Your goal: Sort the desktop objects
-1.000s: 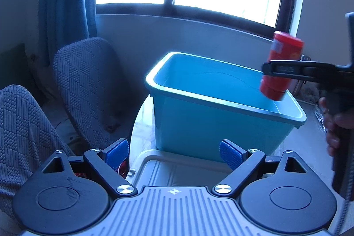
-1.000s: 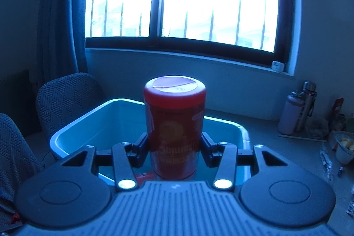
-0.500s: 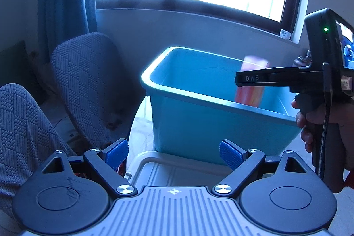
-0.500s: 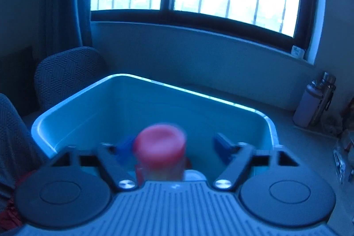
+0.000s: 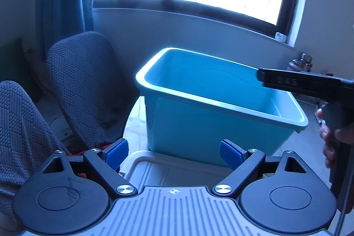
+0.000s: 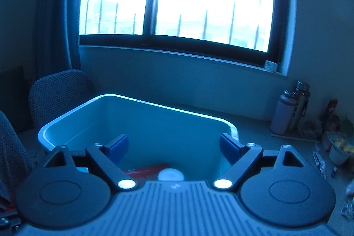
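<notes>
Red canister [image 6: 152,170] has dropped from right gripper [image 6: 173,145] w/ jaws now apart & empty; it lies inside blue bin [image 6: 66,118]. Left gripper [image 5: 173,150] spread, empty, near bin's front wall. One item sorted.

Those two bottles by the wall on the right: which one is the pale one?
The nearer, left-hand pale lilac bottle with the darker cap. The metallic steel flask stands just behind it to the right, taller and darker, with a strap around its neck.

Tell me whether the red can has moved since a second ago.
Yes. It left the right gripper, whose jaws now stand open, and lies down inside the blue bin, below its rim.
</notes>
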A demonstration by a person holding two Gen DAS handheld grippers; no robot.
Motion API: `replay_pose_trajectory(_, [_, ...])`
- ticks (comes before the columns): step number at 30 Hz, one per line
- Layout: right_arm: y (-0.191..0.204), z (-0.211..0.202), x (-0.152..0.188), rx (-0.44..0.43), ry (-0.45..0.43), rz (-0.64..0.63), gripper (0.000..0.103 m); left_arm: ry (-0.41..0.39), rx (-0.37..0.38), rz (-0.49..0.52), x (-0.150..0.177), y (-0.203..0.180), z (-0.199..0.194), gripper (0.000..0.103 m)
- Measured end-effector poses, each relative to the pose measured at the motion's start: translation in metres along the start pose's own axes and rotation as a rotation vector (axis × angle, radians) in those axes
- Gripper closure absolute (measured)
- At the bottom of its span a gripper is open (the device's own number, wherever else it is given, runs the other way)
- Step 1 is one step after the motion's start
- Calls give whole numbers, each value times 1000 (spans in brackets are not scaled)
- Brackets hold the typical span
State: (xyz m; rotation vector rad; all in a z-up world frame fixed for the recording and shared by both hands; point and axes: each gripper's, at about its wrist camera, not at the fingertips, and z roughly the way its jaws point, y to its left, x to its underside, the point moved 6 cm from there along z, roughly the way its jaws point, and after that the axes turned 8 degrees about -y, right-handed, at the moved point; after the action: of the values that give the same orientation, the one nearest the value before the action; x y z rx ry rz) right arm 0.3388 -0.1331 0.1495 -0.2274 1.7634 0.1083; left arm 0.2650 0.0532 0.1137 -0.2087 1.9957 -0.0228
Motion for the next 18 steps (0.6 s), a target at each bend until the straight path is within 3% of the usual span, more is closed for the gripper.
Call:
replay_pose_trajectory(7, [-26, -38, 17, 99, -11, 65, 14, 1, 42, 4, 9, -1, -16, 12])
replay_pose_trajectory(18, [-25, -92, 71, 152, 82, 153, 14, 33, 82, 34, 38, 7, -47, 12])
